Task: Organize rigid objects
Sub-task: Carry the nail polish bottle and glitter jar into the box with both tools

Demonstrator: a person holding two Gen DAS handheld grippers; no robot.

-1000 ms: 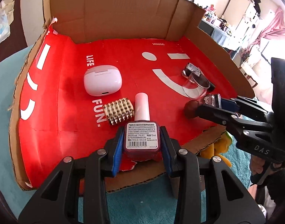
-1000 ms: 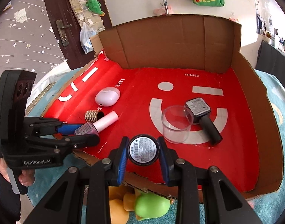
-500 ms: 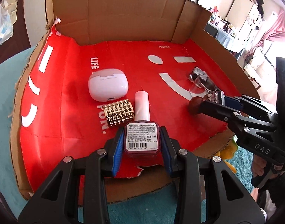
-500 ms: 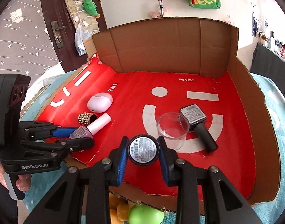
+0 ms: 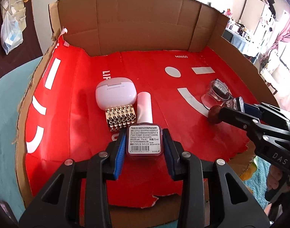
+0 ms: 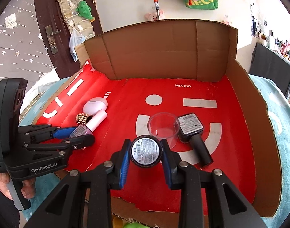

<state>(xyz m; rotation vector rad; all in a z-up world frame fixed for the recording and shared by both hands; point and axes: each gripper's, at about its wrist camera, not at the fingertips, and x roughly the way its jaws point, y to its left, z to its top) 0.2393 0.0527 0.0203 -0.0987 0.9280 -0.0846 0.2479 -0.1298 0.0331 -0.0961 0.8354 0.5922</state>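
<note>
Presently, both claws sit at the near edge of the red-lined cardboard tray (image 6: 262,114), each clamped on a bottle. The left claw (image 5: 144,142) grips a nail polish bottle (image 5: 144,140) by its square glass body, pink cap pointing into the tray, just beside the studded gold cuff (image 5: 121,119) and the white earbud case (image 5: 115,94). The right claw (image 6: 145,151) holds a round dark bottle (image 6: 145,151) base toward the camera, just in front of the clear plastic cup (image 6: 163,128); a black nail polish bottle (image 6: 192,133) lies against the cup's far side. Likely hazards: the smooth glass could slip or twist between the blue pads if released above the liner; the round bottle may roll once freed; pushing it forward could tip the light cup. The left bottle's cap could nudge the cuff or case. Both tools are held low and nearly level, fingers aimed toward the tray's back wall, roughly side by side.
</note>
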